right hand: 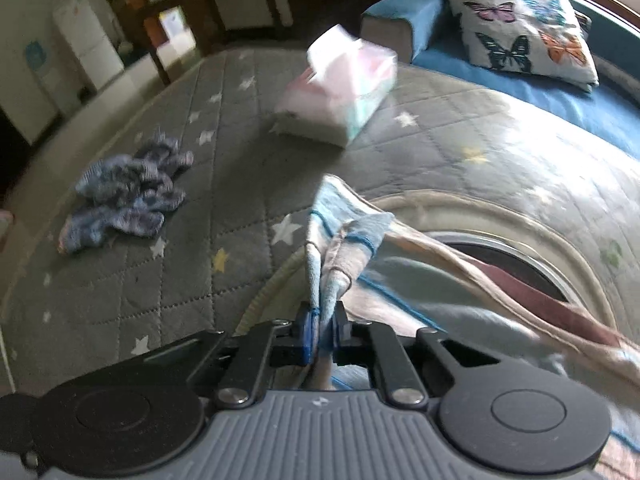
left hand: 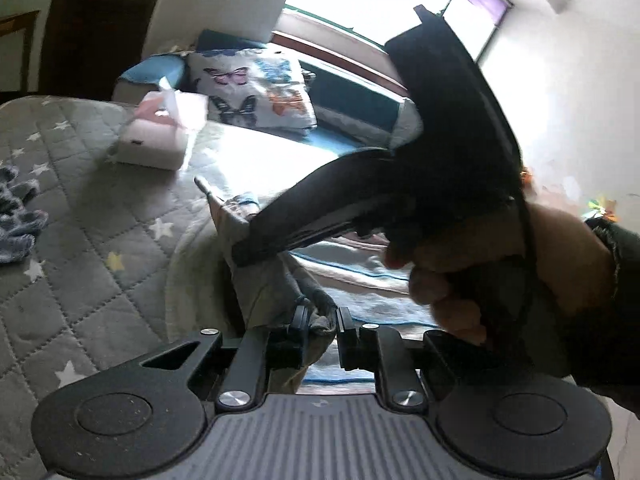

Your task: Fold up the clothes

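Observation:
A pale blue and beige garment (right hand: 348,236) with blue stitching is lifted above the grey star-quilted bed (right hand: 180,184). My right gripper (right hand: 323,320) is shut on a bunched edge of it. My left gripper (left hand: 320,318) is shut on another part of the same garment (left hand: 272,276). In the left wrist view the right gripper (left hand: 240,248) and the hand holding it cross just ahead, clamped on the cloth. A crumpled blue patterned piece of clothing (right hand: 128,196) lies on the bed to the left, also at the edge of the left wrist view (left hand: 16,216).
A pink and white tissue pack (right hand: 340,92) lies on the quilt further back, seen too in the left wrist view (left hand: 156,136). A butterfly pillow (right hand: 524,28) rests on blue bedding by the window. A round basket rim (right hand: 500,220) lies under the garment. Cabinets stand at far left.

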Motion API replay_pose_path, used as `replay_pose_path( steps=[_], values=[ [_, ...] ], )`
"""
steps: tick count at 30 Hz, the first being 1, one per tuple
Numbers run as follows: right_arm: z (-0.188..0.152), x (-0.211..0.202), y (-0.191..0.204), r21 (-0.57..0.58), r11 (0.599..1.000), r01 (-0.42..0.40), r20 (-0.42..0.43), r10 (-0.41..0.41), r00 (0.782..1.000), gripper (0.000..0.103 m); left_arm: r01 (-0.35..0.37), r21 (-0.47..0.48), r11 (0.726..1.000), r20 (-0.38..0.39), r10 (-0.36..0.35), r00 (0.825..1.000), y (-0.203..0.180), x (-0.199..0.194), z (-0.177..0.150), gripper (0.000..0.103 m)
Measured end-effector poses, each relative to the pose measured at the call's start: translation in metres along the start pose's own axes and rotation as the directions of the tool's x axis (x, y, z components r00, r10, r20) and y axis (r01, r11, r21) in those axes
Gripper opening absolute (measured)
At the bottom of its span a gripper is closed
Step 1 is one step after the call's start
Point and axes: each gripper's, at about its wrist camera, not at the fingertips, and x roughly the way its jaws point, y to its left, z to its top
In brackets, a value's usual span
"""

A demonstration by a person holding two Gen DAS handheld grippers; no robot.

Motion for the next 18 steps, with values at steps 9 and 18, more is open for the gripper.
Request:
replay_pose_path(
  steps=[9,18],
  values=[
    [-0.04,-0.076,-0.076,0.156,0.985,-0.07,0.142,0.048,0.989,0.007,0.061,0.088,0.994,0.017,-0.063,0.998,-0.026,-0.003,0.009,0.041],
    [-0.099,-0.125,-0.17,0.349,0.935,-0.062,0.221,-0.018,0.975,0.006,0.091,0.136,0.986,-0.037,-0.087,0.996,-0.052,0.016,0.013,0.04]
  ],
)
